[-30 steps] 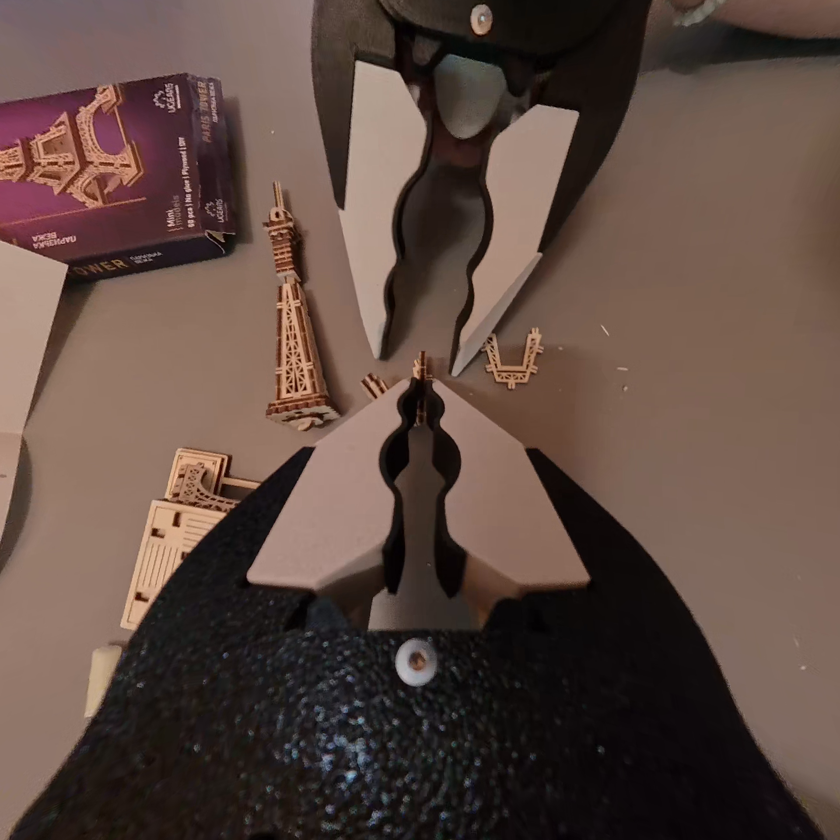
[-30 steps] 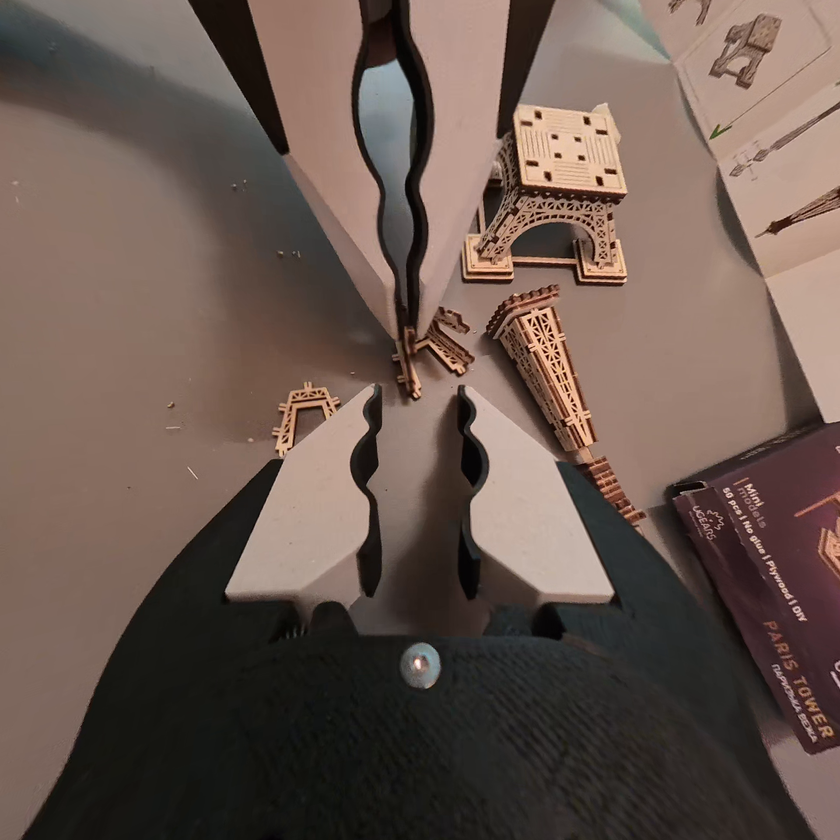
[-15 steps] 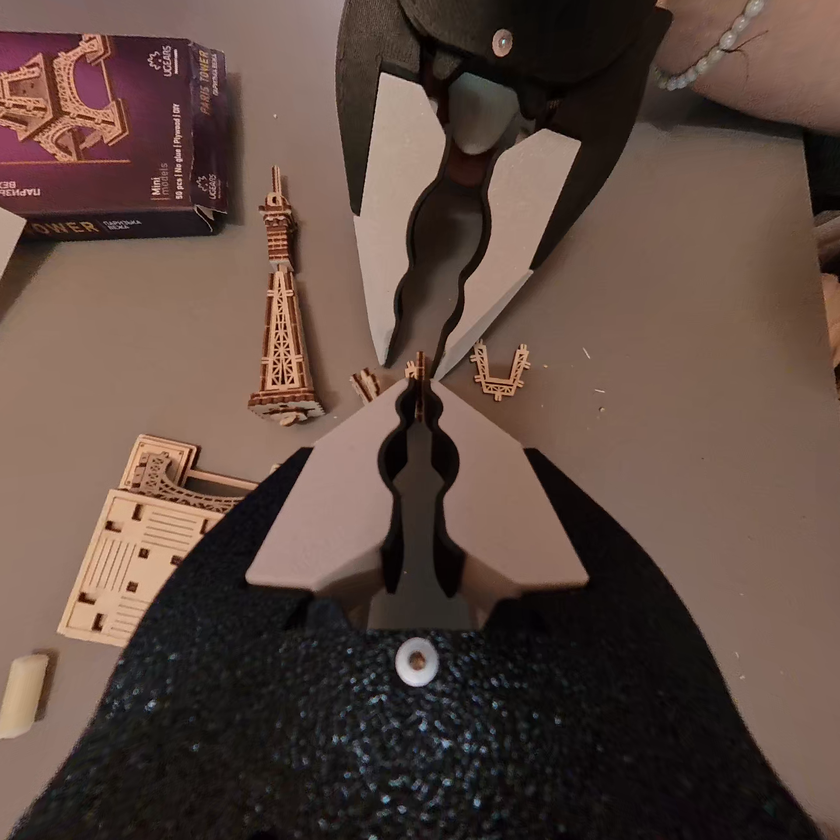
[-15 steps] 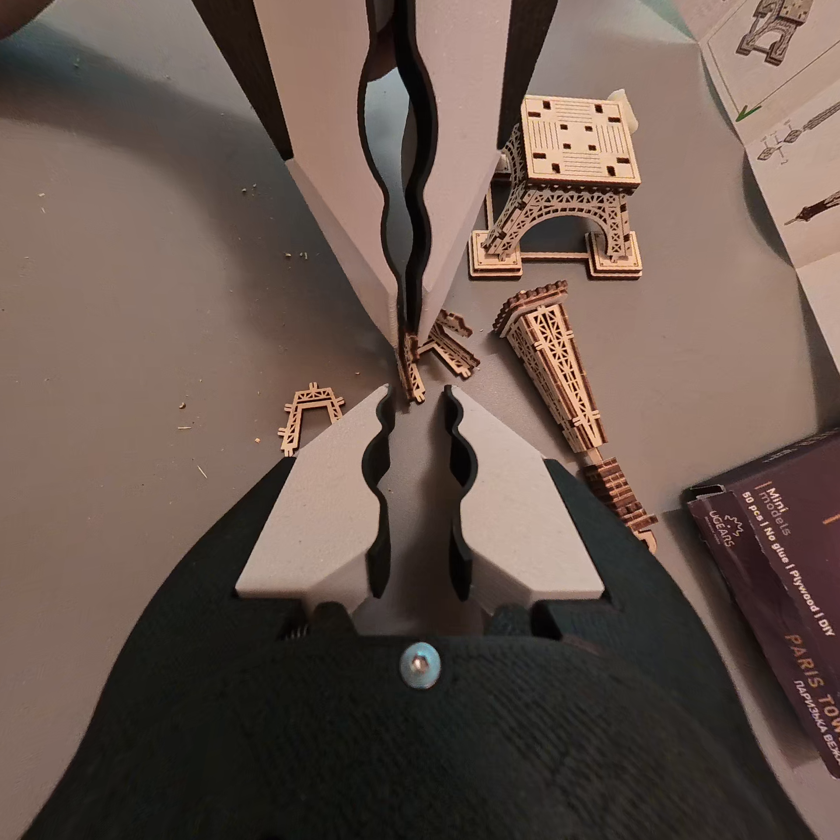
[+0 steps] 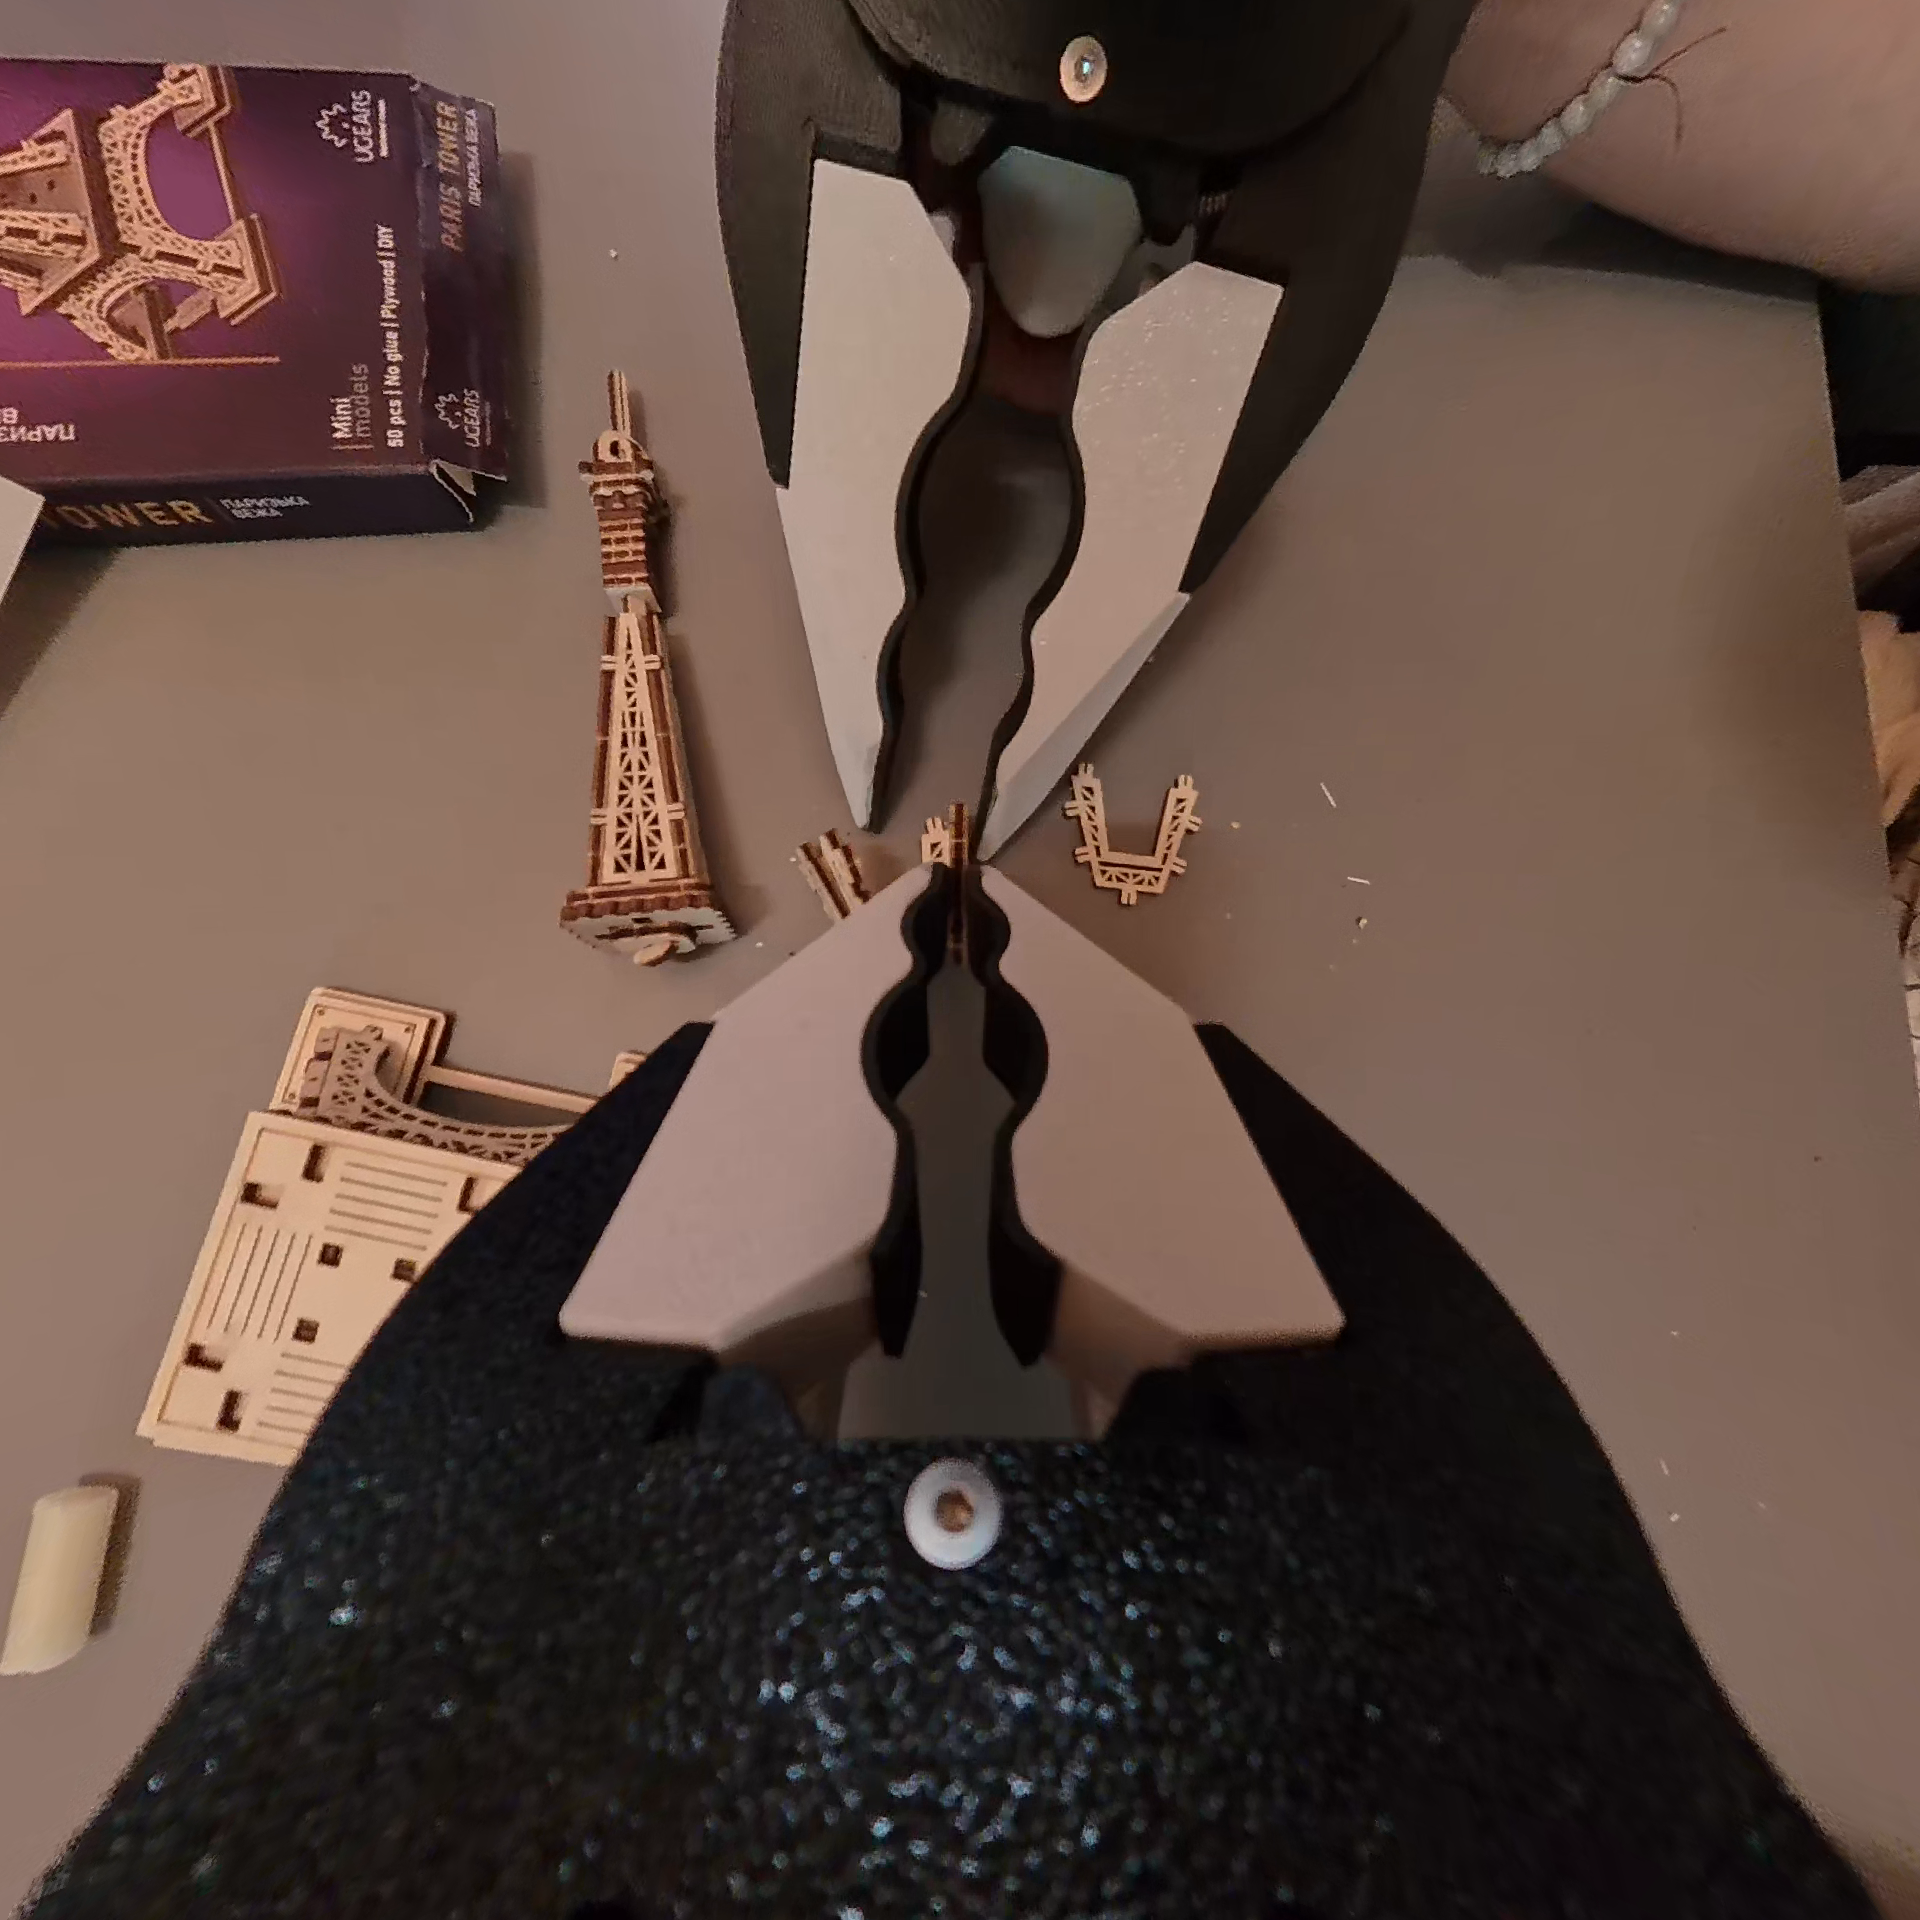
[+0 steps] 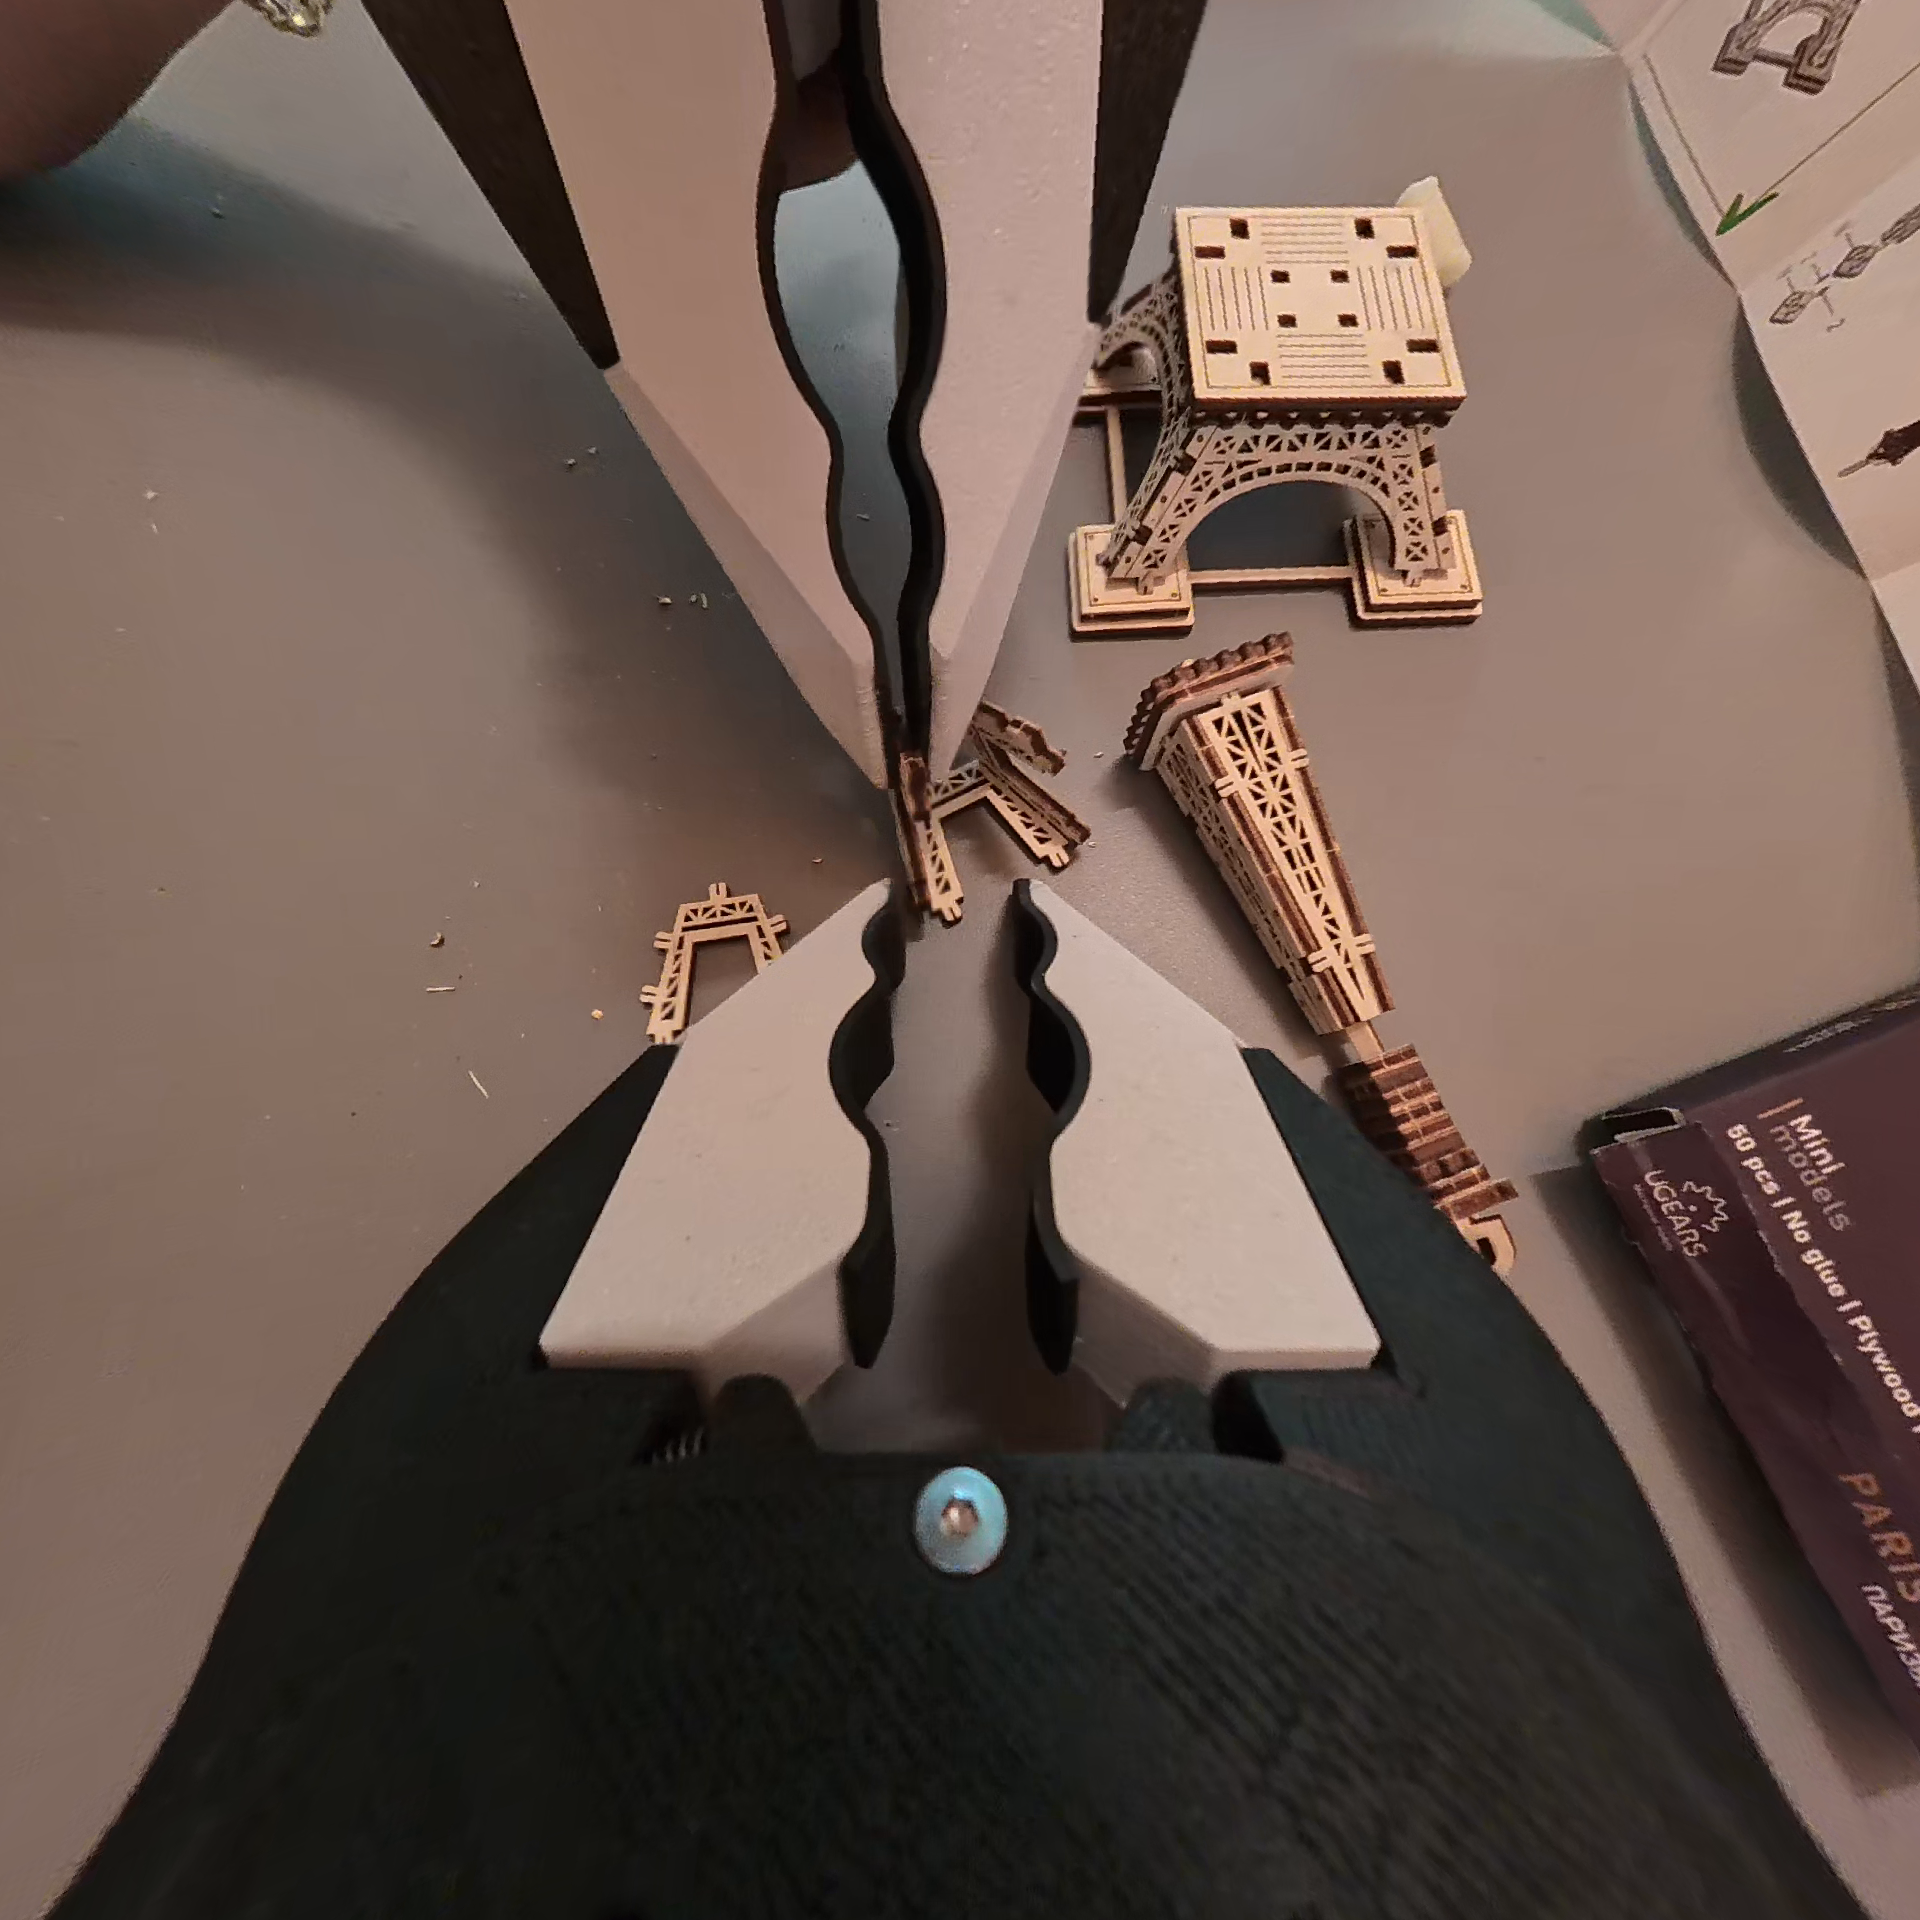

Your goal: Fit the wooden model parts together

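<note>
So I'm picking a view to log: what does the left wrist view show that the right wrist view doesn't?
Only the left wrist view shows a wrist with a bead bracelet and the box's pictured front.

Only the right wrist view shows the arched tower base whole and standing, and the instruction sheet.

Both show the left gripper shut on a small lattice piece, the open right gripper, the tapered tower section, a loose U-shaped lattice piece and the purple box.

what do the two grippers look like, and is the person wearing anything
Both grippers, left and right, have black textured bodies, each with a central screw, and two pale grey wedge fingers lined with black wavy pads. A pale beaded bracelet sits on one wrist.
</note>
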Tool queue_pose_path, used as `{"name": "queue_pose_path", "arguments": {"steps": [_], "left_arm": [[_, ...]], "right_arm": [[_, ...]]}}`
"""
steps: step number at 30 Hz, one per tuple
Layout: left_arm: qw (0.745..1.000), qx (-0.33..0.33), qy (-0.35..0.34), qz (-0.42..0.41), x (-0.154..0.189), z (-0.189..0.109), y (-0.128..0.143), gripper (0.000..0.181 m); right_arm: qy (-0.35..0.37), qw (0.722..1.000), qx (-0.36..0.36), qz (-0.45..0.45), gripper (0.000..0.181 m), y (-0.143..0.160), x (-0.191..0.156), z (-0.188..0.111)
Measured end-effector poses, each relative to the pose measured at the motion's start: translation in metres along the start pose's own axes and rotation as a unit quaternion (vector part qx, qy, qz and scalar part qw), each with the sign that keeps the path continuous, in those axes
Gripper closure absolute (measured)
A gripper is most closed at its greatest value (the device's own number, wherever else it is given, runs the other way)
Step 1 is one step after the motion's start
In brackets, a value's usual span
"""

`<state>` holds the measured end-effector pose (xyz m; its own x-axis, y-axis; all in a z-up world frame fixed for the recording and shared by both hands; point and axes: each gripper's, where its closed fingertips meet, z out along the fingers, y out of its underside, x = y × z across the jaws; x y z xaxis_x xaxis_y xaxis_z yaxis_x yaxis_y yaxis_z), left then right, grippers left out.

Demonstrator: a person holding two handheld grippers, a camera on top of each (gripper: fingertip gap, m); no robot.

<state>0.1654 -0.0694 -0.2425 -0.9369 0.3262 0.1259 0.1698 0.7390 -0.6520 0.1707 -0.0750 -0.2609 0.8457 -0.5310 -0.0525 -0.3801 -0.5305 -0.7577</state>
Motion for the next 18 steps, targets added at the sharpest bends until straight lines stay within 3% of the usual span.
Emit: {"name": "queue_pose_path", "arguments": {"steps": [18], "left_arm": [[1.0, -0.004, 0.01, 0.007, 0.0036, 0.0033, -0.0021, 0.181]], "right_arm": [[0.0, 1.0, -0.002, -0.017, 0.157, 0.0006, -0.0034, 0.0005]]}}
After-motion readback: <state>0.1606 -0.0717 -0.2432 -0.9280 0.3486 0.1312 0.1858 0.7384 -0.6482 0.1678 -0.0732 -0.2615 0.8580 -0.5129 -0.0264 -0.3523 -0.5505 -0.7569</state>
